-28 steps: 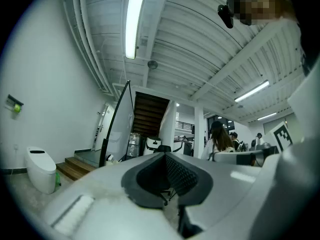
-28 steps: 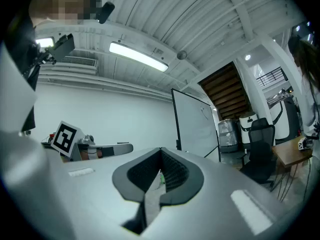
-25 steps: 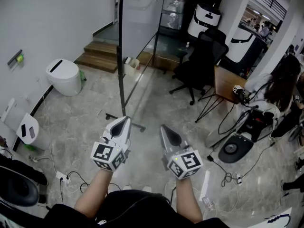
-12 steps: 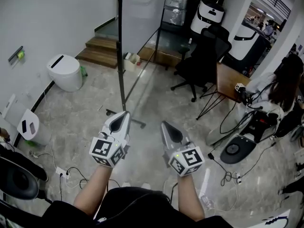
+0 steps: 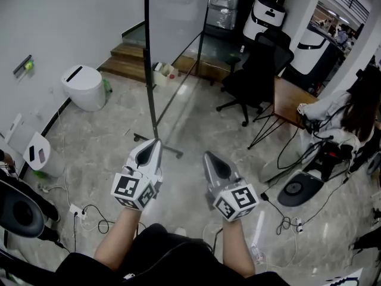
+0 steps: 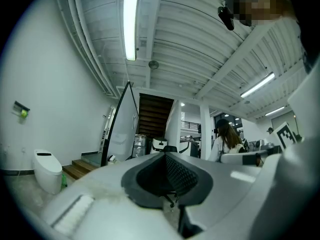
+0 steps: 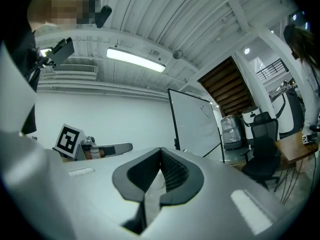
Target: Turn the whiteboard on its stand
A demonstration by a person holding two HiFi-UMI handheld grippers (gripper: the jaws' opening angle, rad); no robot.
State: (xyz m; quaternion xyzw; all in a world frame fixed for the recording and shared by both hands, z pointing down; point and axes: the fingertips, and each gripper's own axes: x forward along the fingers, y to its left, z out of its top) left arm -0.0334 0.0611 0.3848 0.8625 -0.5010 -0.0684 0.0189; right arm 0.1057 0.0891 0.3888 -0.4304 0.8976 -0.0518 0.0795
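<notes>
Whiteboard [image 5: 175, 16]: upright on its stand [image 5: 150, 82], ahead of both grippers, top edge cut off in the head view. It sits slantwise to the person, with its left edge nearest. Also shows in the left gripper view [image 6: 122, 129] and the right gripper view [image 7: 195, 124].
Stand: black post, foot bar on the floor [image 5: 107, 136] just beyond the gripper tips.
Left gripper [image 5: 157, 142]: jaws together, nothing between them, pointing at the stand post, well apart from the board.
Right gripper [image 5: 207, 155]: jaws together, empty, level with the left one, just beside it and right of the stand.
Arms: both bare forearms reach forward from the bottom of the head view.
Left of the board: white wall [image 5: 65, 22], wooden steps [image 5: 128, 61], white bin [image 5: 83, 87].
Right of the board: black chair [image 5: 256, 70], wooden desk [image 5: 289, 103], seated person [image 5: 351, 109].
Floor: pale marble, with cables [image 5: 89, 219] near the person's feet.
</notes>
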